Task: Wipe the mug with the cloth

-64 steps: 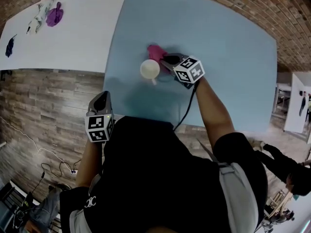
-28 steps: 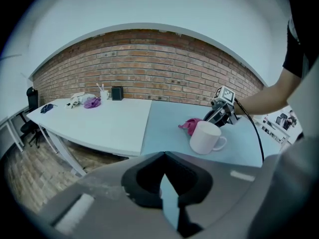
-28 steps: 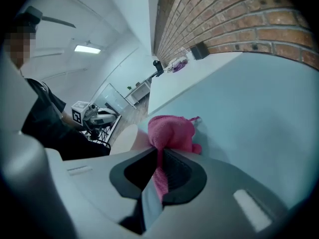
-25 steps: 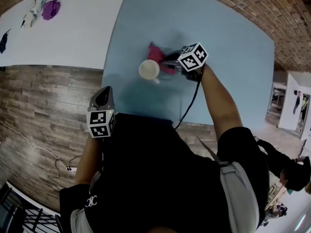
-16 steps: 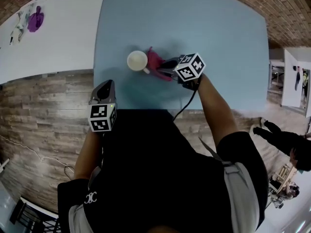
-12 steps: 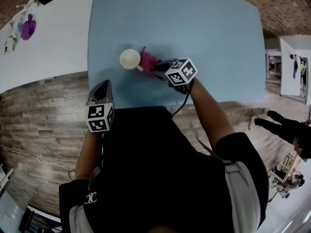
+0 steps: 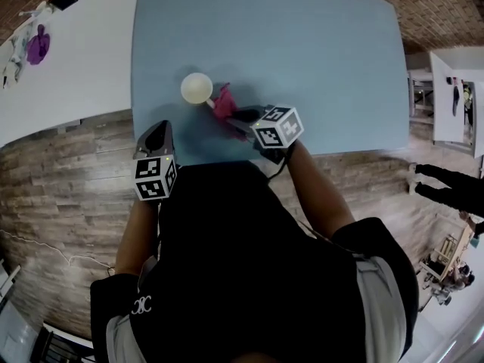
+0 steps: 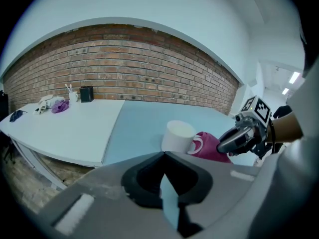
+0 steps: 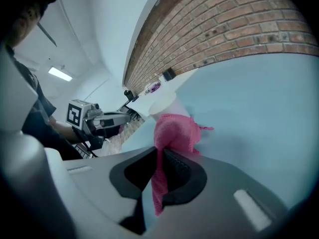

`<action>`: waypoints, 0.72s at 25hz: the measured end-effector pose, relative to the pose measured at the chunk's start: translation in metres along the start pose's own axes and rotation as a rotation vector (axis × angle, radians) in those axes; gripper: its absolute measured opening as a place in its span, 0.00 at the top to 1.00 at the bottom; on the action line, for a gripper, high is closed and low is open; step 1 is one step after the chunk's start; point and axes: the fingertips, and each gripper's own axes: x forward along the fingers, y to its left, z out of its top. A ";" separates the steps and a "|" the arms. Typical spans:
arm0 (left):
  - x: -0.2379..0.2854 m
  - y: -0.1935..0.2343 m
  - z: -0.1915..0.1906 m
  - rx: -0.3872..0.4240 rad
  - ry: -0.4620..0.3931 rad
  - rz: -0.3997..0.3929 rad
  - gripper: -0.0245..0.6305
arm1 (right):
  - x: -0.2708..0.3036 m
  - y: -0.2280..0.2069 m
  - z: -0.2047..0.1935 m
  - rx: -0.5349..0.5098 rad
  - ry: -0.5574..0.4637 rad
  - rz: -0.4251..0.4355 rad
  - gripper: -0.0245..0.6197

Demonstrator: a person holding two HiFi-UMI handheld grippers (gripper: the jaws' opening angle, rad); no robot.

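The mug [image 7: 197, 88] looks like cream ceramic, smooth with a soft sheen. The cloth [image 9: 174, 133] is pink fabric, fuzzy and matt (its loose weave shows best in the right gripper view). The table [image 7: 302, 51] has a smooth, matt pale-blue top, and the white table [image 7: 83, 66] beside it looks just as smooth. Behind stands a rough red brick wall [image 8: 124, 78] with pale mortar lines. The floor [image 7: 68, 195] is grey-brown, wood-grained planking. The right gripper [image 9: 159, 151] has a matt grey plastic shell and black, finely ribbed jaw pads. The left gripper [image 8: 164, 156] shows the same grey shell and black pads.
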 end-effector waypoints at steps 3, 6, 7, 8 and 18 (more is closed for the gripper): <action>0.000 0.002 -0.002 -0.005 -0.001 0.003 0.95 | -0.006 0.010 0.012 -0.009 -0.047 0.008 0.89; -0.003 0.007 -0.004 -0.009 -0.002 0.009 0.95 | -0.009 0.023 0.023 -0.030 -0.076 0.010 0.89; -0.004 0.007 -0.005 -0.012 -0.003 0.011 0.95 | -0.011 0.026 0.026 -0.032 -0.085 0.011 0.89; -0.005 0.007 -0.005 -0.014 -0.004 0.013 0.95 | -0.012 0.029 0.028 -0.030 -0.095 0.012 0.89; -0.011 0.012 -0.015 -0.033 0.002 0.024 0.95 | 0.018 0.021 -0.003 0.112 0.016 -0.095 0.89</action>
